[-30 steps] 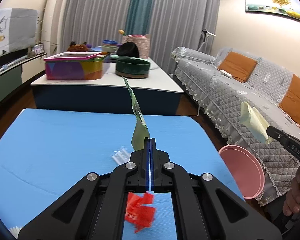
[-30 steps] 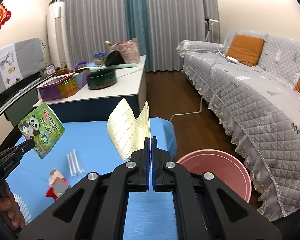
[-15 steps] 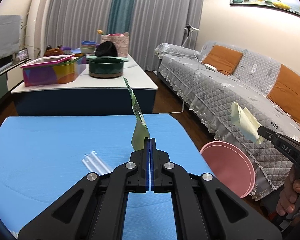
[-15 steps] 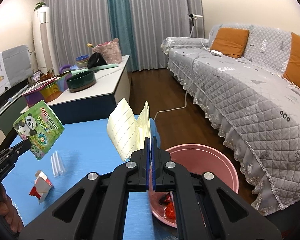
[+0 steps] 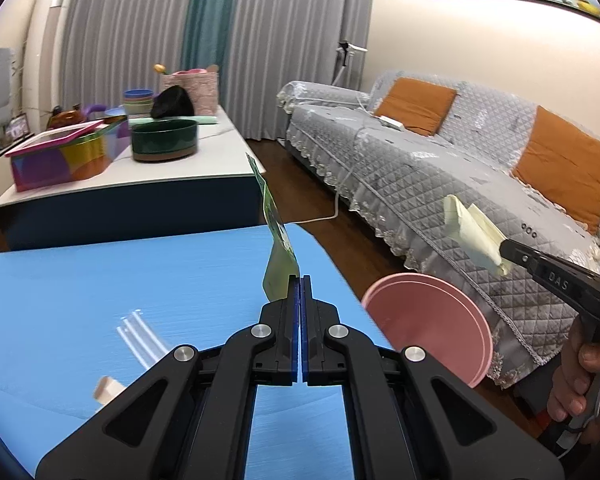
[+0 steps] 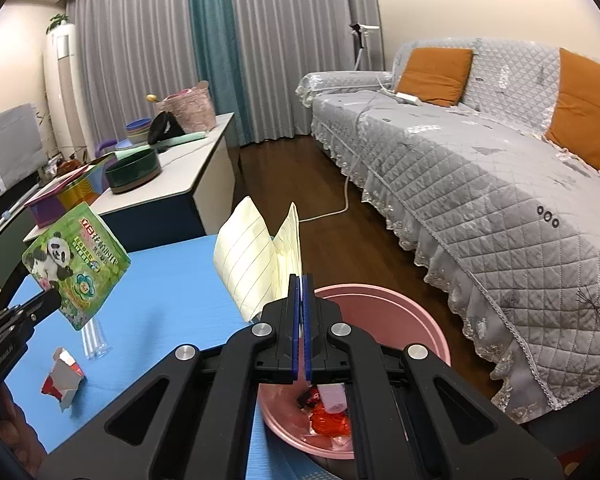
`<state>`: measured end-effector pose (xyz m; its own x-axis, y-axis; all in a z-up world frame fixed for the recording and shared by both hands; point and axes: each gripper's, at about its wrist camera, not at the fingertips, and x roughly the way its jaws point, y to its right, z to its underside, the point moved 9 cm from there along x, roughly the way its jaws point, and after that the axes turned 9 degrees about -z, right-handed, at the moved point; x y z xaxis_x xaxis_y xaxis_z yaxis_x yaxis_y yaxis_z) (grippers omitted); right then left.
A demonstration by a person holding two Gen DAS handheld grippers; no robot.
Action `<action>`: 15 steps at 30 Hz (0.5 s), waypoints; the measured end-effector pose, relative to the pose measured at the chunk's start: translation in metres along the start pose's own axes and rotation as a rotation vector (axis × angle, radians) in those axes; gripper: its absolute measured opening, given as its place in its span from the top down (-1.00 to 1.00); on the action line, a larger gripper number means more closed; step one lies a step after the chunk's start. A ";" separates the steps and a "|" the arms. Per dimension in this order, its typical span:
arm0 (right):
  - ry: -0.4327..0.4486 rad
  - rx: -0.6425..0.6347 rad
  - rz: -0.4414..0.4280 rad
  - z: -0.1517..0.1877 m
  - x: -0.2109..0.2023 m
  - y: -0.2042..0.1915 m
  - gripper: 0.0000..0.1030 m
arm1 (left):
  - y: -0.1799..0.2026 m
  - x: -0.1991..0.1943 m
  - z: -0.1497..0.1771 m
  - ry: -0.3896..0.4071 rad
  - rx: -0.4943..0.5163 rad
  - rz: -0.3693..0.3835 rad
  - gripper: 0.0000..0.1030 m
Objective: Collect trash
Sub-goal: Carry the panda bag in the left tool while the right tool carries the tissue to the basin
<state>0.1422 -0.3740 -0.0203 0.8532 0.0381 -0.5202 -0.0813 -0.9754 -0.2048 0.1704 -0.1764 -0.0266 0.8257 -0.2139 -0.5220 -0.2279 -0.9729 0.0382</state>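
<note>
A: Trash first. Where is it?
B: Green panda wrapper is pinched in the left gripper, fingers closed on its lower corner, wrapper standing up edge-on above the blue bench. Folded yellow lined paper is pinched in the right gripper, fingers closed on its bottom edge.
A: Poses?
B: Both angled forward and downward. Left one sits over the bench near its right edge. Right one is past that edge, over the pink basin, paper above the basin's near-left rim. A hand wraps the right gripper's handle at lower right of the left view.
A: Basin?
B: On the floor just beside the bench's right edge, sofa behind it. Red and white scraps inside.
A: Left on the bench?
B: Clear straws and a red-white crumpled carton, near each other, toward the left side in the right view.
</note>
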 end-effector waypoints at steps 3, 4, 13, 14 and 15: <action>-0.002 0.019 0.018 0.001 0.000 0.014 0.97 | 0.016 0.001 0.003 -0.001 0.026 0.026 1.00; -0.003 0.024 0.022 0.001 0.000 0.017 0.97 | 0.022 0.002 0.004 -0.002 0.035 0.039 1.00; -0.004 0.077 0.070 0.005 -0.004 0.055 0.97 | 0.070 0.006 0.011 -0.017 0.092 0.150 1.00; -0.005 0.080 0.073 0.006 -0.004 0.058 0.97 | 0.075 0.007 0.012 -0.020 0.098 0.162 1.00; -0.008 0.085 0.077 0.007 -0.003 0.062 0.97 | 0.079 0.008 0.013 -0.023 0.101 0.171 1.00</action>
<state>0.1307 -0.4329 -0.0368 0.8388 -0.0347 -0.5434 -0.1907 -0.9535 -0.2335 0.1523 -0.2536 -0.0388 0.7588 -0.3720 -0.5347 -0.4153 -0.9087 0.0429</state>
